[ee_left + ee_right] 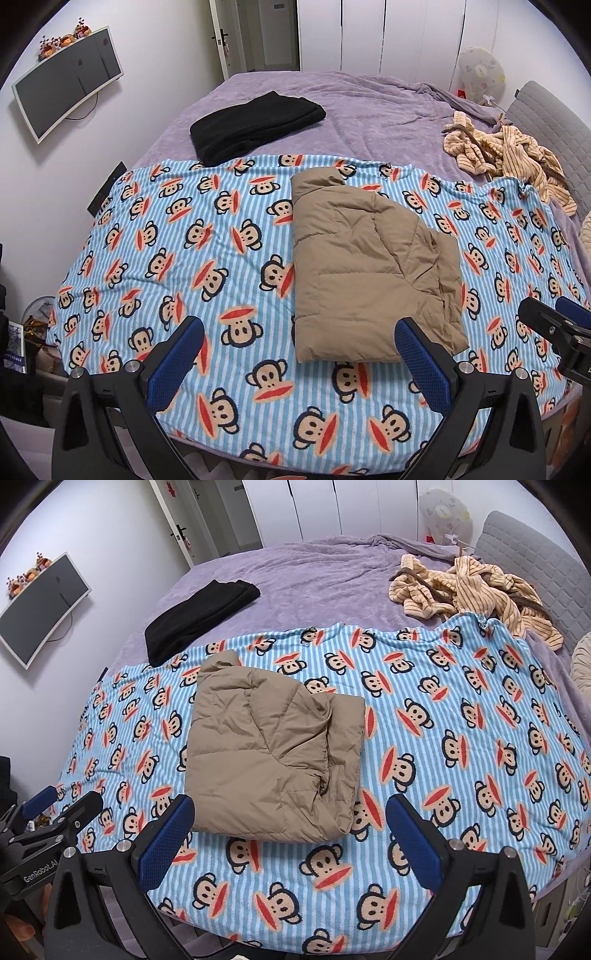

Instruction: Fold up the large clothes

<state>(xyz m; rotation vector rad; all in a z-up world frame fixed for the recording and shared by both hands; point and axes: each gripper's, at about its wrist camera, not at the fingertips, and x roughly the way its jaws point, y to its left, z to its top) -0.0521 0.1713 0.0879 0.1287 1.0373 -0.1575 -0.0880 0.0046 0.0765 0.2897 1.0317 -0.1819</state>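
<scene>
A tan puffer jacket (373,266) lies folded into a compact rectangle on a blue striped monkey-print blanket (184,258); it also shows in the right wrist view (273,760). My left gripper (299,354) is open and empty, held above the blanket's near edge just in front of the jacket. My right gripper (291,830) is open and empty, also just in front of the jacket. Each gripper shows at the edge of the other's view: the right one (554,325) and the left one (62,808).
A folded black garment (255,125) lies on the purple bedspread (369,110) behind the blanket. A crumpled yellow striped garment (509,155) lies at the back right by the grey headboard (546,122). A monitor (66,85) hangs on the left wall.
</scene>
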